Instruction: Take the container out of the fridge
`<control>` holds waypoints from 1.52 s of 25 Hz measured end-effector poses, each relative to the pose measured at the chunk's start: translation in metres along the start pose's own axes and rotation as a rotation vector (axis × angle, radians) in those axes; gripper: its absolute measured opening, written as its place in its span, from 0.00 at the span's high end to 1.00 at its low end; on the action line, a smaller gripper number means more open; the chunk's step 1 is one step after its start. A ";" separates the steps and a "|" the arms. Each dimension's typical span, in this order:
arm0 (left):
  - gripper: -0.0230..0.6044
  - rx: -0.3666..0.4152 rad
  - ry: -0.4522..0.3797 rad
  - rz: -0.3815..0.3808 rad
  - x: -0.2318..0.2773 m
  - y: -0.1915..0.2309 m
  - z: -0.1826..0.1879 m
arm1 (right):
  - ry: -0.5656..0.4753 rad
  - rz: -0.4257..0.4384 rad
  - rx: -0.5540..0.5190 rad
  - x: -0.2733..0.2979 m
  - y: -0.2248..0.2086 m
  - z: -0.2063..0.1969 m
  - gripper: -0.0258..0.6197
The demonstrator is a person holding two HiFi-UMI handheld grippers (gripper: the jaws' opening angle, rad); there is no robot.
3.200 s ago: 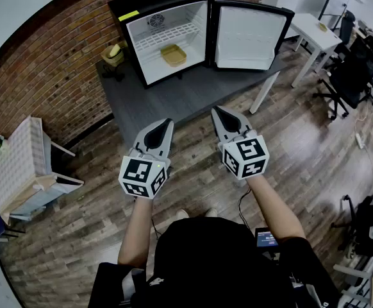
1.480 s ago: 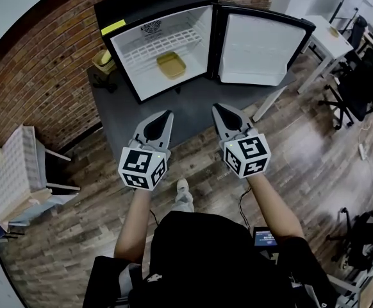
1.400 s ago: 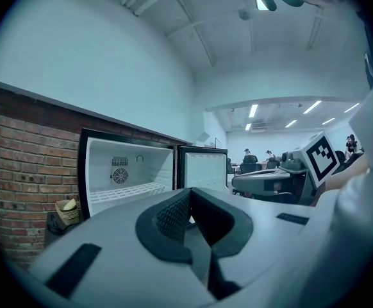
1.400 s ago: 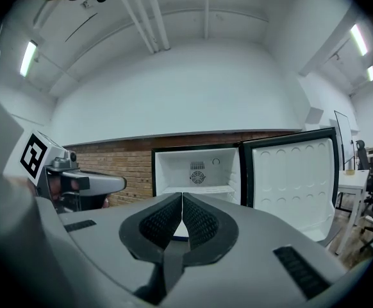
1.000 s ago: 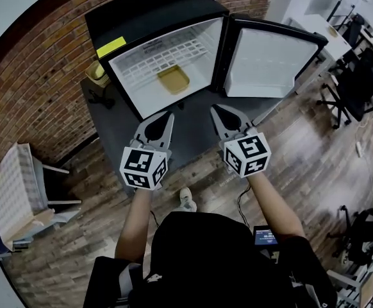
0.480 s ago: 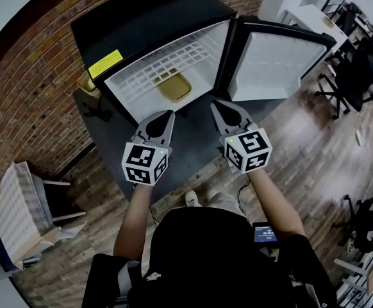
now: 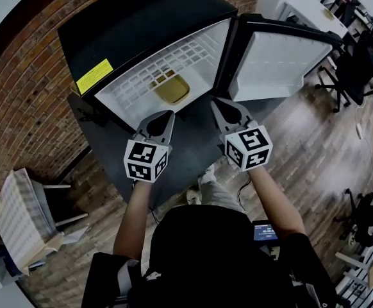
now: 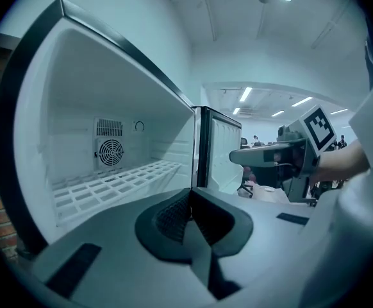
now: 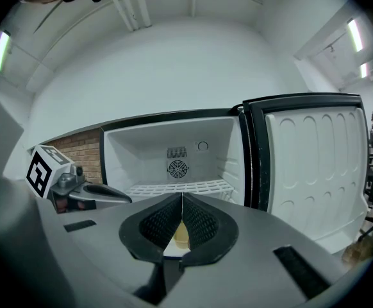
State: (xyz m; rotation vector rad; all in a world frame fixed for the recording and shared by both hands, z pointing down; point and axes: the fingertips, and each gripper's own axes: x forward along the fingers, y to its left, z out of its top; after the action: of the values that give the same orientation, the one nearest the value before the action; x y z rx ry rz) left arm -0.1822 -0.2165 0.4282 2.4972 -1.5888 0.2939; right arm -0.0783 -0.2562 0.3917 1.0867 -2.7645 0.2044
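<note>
Head and dark top of person (image 7: 202, 255) nearest, bare forearms out ahead. L gripper (image 7: 169, 113) and R gripper (image 7: 215, 102) side by side, apart, approx level w/ each other. Marker cube (image 7: 147, 161) at rear of each, black-and-white square patterns only. Both aimed at open fridge (image 7: 141, 24). L fingers (image 8: 174, 217) clenched tight, nothing btwn. R fingers (image 9: 202, 223) clenched too, tips meeting, nothing grasped; just a thin chink lower down btwn pads. Both over dark counter (image 7: 190, 140), tips near fridge's front edge, not yet inside.

Container (image 7: 172, 90): yellow, shallow, on fridge bottom under wire shelf (image 7: 149, 76), approx mid-width, set back from front edge. Touching neither gripper. In head view a little beyond L tips, off to L of R tips. In R gripper view straight beyond the fingers, a yellow sliver through the chink (image 9: 181, 235).

Writing: yellow label (image 7: 94, 76) on fridge's black top, near L front corner; print too small to read.

Around: wire shelf over container, part-covering it from above. Door (image 7: 273, 66) swung wide to R, white liner facing out, clear of the opening. Round fan grille (image 9: 177, 168) on fridge's back wall, above shelf. Brick wall (image 7: 20, 101) behind and to L. Wood floor (image 7: 314, 140) to R, then office chairs (image 7: 356, 69) and white table (image 7: 302, 8) farthest off.
</note>
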 end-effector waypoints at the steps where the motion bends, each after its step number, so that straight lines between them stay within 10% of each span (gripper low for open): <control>1: 0.94 -0.001 0.006 -0.001 0.005 0.002 -0.002 | 0.001 -0.001 0.004 0.002 -0.004 -0.001 0.90; 38: 0.94 0.188 0.400 -0.101 0.149 0.060 -0.108 | 0.136 0.064 0.068 0.096 -0.087 -0.045 0.90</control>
State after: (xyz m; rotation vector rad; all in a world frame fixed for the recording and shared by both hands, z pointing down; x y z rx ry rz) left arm -0.1835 -0.3454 0.5720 2.4344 -1.3234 0.9013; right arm -0.0829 -0.3746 0.4610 0.9619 -2.6908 0.3687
